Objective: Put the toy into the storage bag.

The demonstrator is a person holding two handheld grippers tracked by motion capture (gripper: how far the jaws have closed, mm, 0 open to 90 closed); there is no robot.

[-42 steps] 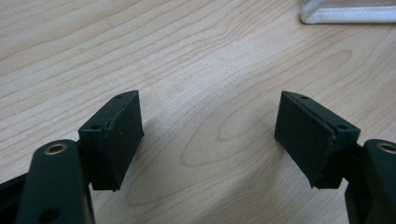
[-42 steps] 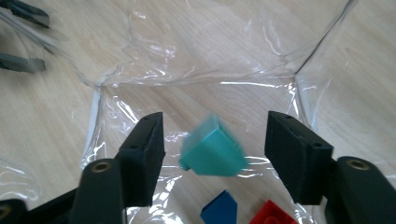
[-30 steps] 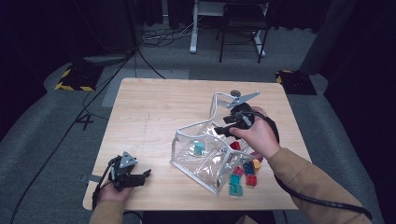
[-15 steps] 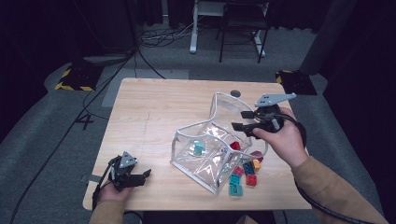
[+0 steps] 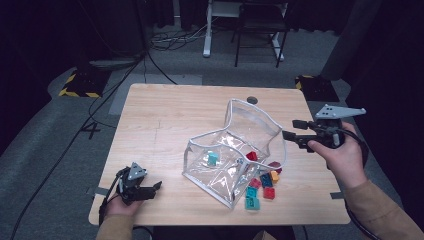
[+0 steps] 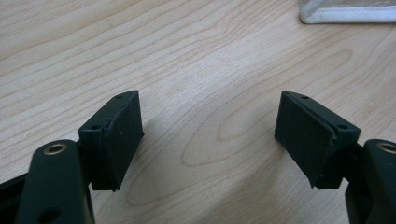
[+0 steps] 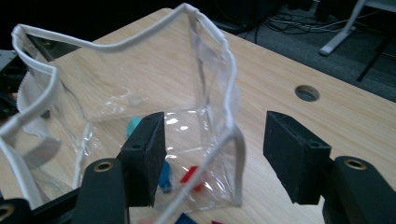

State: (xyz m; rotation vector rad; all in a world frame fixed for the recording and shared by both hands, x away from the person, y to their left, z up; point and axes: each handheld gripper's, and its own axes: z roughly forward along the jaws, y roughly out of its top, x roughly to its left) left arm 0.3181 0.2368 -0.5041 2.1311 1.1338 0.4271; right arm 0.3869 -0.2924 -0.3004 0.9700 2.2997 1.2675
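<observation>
The wooden table (image 5: 165, 115) carries a clear plastic bag (image 5: 235, 150) with white piping, standing open just right of centre. Inside it lie a teal block (image 5: 213, 158) and a red block (image 5: 251, 156). At the bag's five o'clock, a loose heap of coloured blocks (image 5: 261, 187) sits on the wood, touching the bag's side.

The right gripper (image 5: 295, 129) hovers at the bag's three o'clock, jaws well apart and empty, the bag's rim (image 7: 232, 116) just beyond them. The left gripper (image 5: 150, 188) rests at the table's seven o'clock, jaws wide and holding nothing.

The step in hand looks like loading blocks into the bag. Next, I judge, the right gripper should drop toward the heap, straddle one block, and close.
</observation>
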